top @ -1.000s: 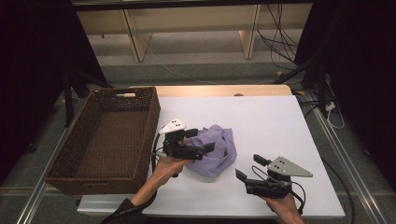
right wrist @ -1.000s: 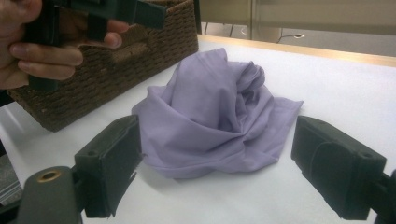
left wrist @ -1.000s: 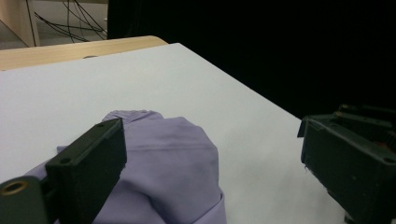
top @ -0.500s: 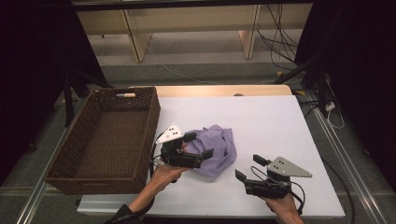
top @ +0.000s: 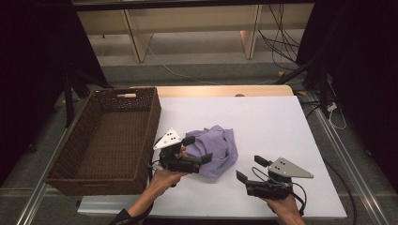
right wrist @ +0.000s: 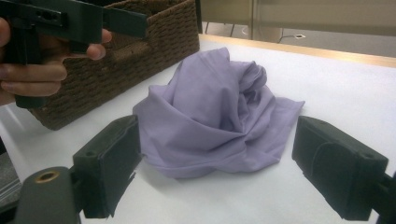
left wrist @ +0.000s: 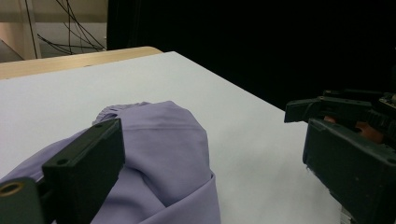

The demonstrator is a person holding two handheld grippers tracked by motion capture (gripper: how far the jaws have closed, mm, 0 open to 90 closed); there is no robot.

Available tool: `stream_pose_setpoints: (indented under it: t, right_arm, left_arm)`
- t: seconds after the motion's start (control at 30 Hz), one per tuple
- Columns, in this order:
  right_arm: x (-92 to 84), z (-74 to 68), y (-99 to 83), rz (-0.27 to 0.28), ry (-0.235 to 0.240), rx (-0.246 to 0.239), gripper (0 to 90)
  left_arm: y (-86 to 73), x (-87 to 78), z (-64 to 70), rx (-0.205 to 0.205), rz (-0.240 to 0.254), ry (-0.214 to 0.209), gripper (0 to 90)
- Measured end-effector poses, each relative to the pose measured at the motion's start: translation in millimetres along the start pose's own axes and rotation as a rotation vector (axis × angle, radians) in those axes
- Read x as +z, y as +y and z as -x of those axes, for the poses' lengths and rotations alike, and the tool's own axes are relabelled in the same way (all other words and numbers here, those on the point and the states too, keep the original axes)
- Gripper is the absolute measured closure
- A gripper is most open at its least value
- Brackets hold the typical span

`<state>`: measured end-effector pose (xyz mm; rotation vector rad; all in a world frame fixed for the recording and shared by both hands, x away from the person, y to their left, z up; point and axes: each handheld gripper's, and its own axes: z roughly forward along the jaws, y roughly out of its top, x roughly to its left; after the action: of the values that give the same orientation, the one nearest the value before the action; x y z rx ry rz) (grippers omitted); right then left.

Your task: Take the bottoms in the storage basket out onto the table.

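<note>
Our left gripper (top: pixel 197 150) is black with blocky jaws and a grey three-cornered plate dotted with dark screws; our right gripper (top: pixel 248 168) matches it, trailing a black cable; a dark sleeve covers our left forearm.

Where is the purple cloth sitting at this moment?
In the high view the crumpled purple cloth lies on the white table, just right of the wicker basket. The open left gripper is at its near-left edge and the right gripper stands apart.
</note>
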<state>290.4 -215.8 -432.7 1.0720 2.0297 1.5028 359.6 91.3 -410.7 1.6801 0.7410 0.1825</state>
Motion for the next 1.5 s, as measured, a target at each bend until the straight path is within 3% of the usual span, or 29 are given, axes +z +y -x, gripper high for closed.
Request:
stream_pose_setpoints:
  t: [0.6,1.0,1.5]
  right_arm:
    - [0.1,0.0,-0.1,-0.001,-0.001,0.000,16.5]
    - [-0.2,-0.8,0.3,-0.003,-0.003,-0.006,16.4]
    - [0.1,-0.7,-0.1,0.000,-0.004,-0.004,16.4]
  left_arm:
    - [-11.7,-8.9,1.3,0.029,-0.009,0.011,3.4]
    - [-20.1,-18.2,5.6,0.060,-0.036,0.040,0.0]
    - [-30.1,-16.4,12.3,0.089,-0.076,0.062,0.0]
